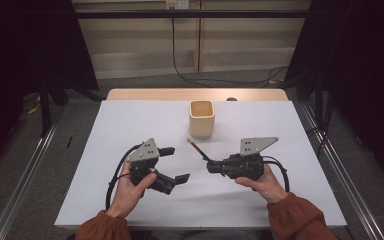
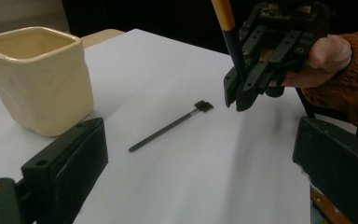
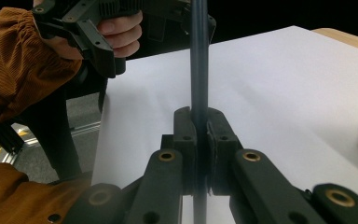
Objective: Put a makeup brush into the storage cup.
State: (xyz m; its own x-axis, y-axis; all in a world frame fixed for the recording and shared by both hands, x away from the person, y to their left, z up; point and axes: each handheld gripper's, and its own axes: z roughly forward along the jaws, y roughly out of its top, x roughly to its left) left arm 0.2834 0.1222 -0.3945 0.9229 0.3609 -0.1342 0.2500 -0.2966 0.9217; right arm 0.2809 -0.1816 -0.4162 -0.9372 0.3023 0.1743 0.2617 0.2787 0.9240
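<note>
I hold the thin brush near the cream square ceramic cup [image 1: 202,118].

My right gripper [image 1: 211,166] is clamped on the light, stiff orange-and-black brush [image 1: 198,149] at its dark lower end; my left gripper [image 1: 172,164] stands wide open, empty.

Rust corduroy sleeves [image 1: 295,215], blk claws, grey plates

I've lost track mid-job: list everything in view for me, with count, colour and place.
Cup: one, cream, square-mouthed, upright at the table's far middle.
Brush: one, black shaft with an orange-tan end, held in the right tool, end raised toward the cup.
Thin stick: one, black with a small flat head, lying on the sheet near the cup, in the left gripper view.
Table: one, white sheet over a wooden top.
Cables: black, on the floor beyond the table.
Left tool: black with a grey plate, jaws open, nothing between them.
Right tool: black with a grey plate, shut on the brush.
Sleeves: two, rust-orange, bottom edge.
</note>
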